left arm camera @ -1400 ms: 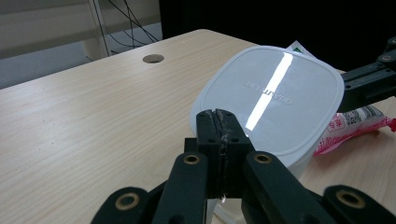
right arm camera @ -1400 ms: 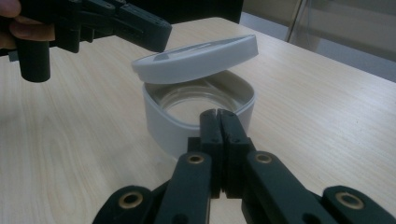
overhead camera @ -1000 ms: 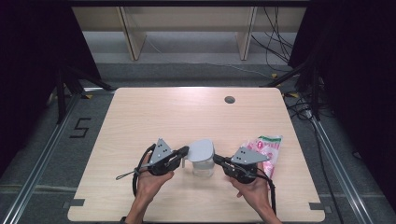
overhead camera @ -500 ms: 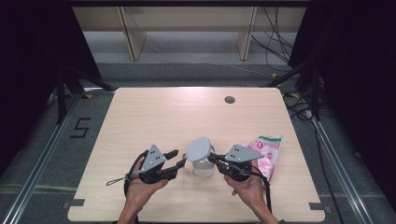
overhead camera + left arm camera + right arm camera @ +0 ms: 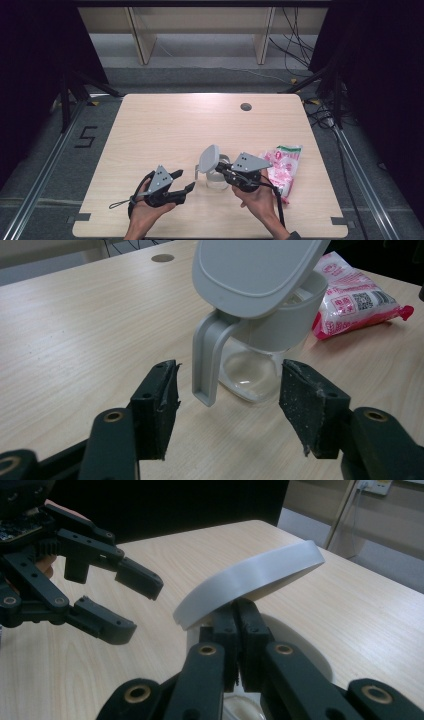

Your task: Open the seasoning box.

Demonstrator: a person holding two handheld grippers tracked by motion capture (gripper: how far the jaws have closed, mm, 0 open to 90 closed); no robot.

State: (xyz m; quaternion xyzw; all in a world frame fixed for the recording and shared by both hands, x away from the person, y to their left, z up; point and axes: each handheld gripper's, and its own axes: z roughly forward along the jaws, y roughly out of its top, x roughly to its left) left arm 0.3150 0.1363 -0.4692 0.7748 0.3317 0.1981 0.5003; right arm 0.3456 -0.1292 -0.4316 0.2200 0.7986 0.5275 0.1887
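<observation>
Having just been spread, the left claw (image 5: 185,181) is being drawn back from the jug (image 5: 260,347), nothing between its jaws. The jug's grey lid (image 5: 250,582) is being tilted up, pinched by the right claw (image 5: 239,630), near the surface's (image 5: 165,130) front edge, beside a pink packet (image 5: 281,165).

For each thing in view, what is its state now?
Lid: tilted up off the jug, gripped at its edge.
Jug: upright on the table, looks empty.
Pink packet: lying flat, looks sealed.
Left gripper: open, jaws just opened, nothing between them.
Right gripper: shut on the lid.
</observation>
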